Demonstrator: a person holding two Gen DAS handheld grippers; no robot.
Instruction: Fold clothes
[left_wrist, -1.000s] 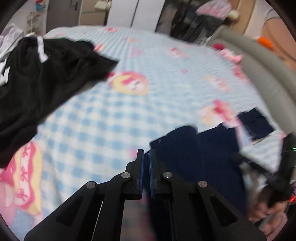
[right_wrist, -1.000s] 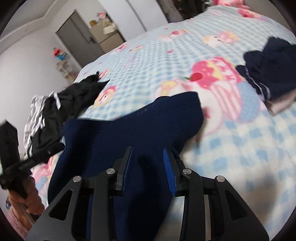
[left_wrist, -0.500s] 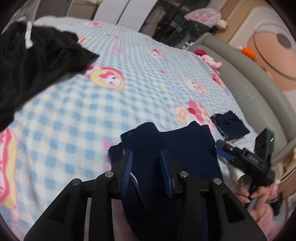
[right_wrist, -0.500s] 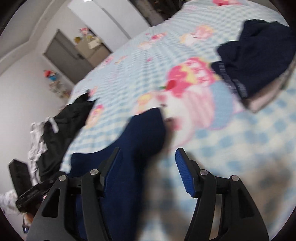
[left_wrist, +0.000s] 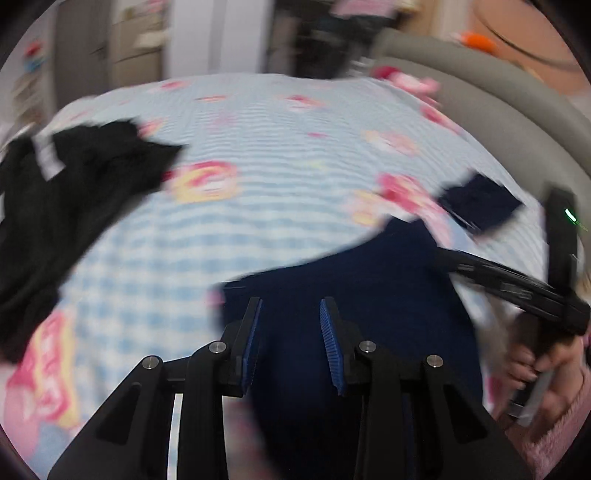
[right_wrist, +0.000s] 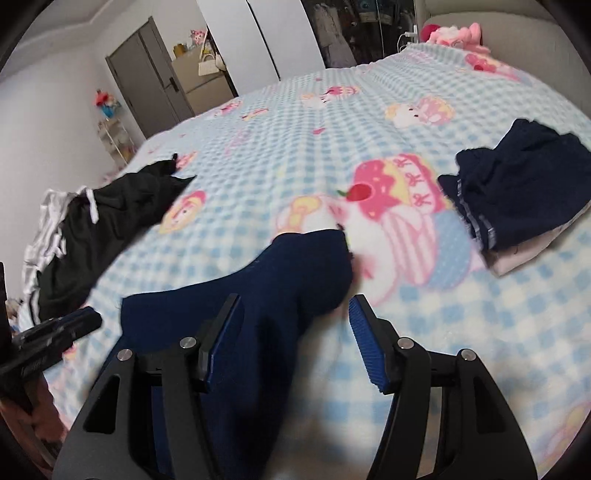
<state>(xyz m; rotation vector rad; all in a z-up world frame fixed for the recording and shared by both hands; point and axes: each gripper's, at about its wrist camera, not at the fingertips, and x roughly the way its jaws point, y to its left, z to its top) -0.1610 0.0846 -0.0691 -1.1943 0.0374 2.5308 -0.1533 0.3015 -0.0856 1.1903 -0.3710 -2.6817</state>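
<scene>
Left gripper (left_wrist: 290, 328) and right gripper (right_wrist: 295, 332) both gape, unclenched, over navy garment (right_wrist: 295, 280).

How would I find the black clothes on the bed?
Start at the blue checked blanket covering the bed. Go to its far left edge, towards the grey door. The black garment lies crumpled there, the only one with white stripes; the others are navy.

A blue-checked bed (right_wrist: 369, 122) carries a navy garment (right_wrist: 295, 273), black clothes (right_wrist: 110, 214) and a folded navy pile (right_wrist: 524, 184).
</scene>
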